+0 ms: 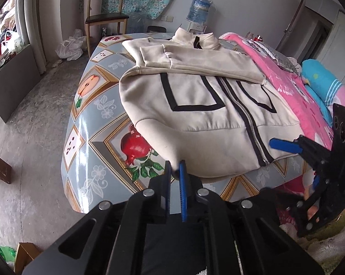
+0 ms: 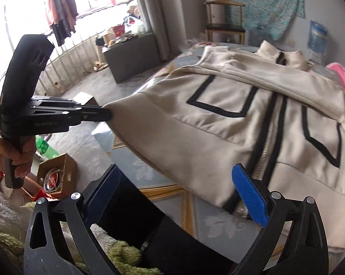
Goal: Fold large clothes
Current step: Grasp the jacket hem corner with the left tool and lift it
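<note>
Clamped on the jacket's point(image 1: 195, 105) near hem corner, the left gripper point(image 1: 175, 168) lifts it off the fruit-patterned tabletop point(image 1: 99, 105); pink bedding point(image 1: 294, 84) crowds the right edge, a chair point(image 1: 103, 16) stands beyond. From the right wrist, the right gripper point(image 2: 177, 197) gapes empty before the zipper point(image 2: 267, 146); a cardboard box point(image 2: 55, 174) sits on the floor.

**Counter and its load**

Counter point(image 1: 85, 137) covered by a glossy oilcloth printed with fruit and flower panels. A cream zip-front jacket point(image 1: 195, 105) with black trim lies flat on it, collar at the far edge, sleeves folded across the chest.
</note>
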The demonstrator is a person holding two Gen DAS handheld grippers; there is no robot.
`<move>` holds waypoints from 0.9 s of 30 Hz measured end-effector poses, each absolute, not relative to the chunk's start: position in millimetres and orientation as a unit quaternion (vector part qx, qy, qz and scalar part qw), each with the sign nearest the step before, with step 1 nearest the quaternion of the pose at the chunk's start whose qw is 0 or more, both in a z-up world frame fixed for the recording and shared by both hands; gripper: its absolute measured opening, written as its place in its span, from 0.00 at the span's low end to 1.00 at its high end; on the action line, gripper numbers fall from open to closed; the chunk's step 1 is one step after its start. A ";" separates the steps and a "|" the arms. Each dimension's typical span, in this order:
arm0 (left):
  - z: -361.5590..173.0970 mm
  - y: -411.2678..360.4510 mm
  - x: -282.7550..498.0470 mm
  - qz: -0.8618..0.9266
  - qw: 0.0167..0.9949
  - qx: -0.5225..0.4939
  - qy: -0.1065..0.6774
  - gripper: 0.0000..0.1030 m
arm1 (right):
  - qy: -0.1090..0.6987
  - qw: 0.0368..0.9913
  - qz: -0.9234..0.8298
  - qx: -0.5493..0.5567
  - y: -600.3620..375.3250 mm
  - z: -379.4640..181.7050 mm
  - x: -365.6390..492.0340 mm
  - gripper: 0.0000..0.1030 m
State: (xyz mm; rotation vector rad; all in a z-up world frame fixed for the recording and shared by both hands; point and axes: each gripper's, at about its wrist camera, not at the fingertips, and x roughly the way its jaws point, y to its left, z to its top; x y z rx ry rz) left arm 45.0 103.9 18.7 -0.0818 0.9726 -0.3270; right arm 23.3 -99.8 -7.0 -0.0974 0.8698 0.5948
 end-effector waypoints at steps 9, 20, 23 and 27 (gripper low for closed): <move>26.4 102.7 45.0 -0.169 0.874 -0.058 0.452 0.06 | 0.402 0.848 0.335 -0.081 -49.6 -20.7 34.4 0.67; 22.7 116.3 42.2 -0.184 0.864 -0.116 0.455 0.21 | 0.418 0.853 0.308 -0.060 -48.2 -34.7 49.7 0.06; 23.5 124.1 43.7 -0.185 0.862 -0.138 0.452 0.46 | 0.422 0.851 0.310 -0.035 -52.8 -33.8 51.3 0.06; 10.9 136.9 55.1 -0.187 0.832 -0.197 0.484 0.59 | 0.422 0.851 0.311 -0.039 -49.3 -34.8 48.3 0.06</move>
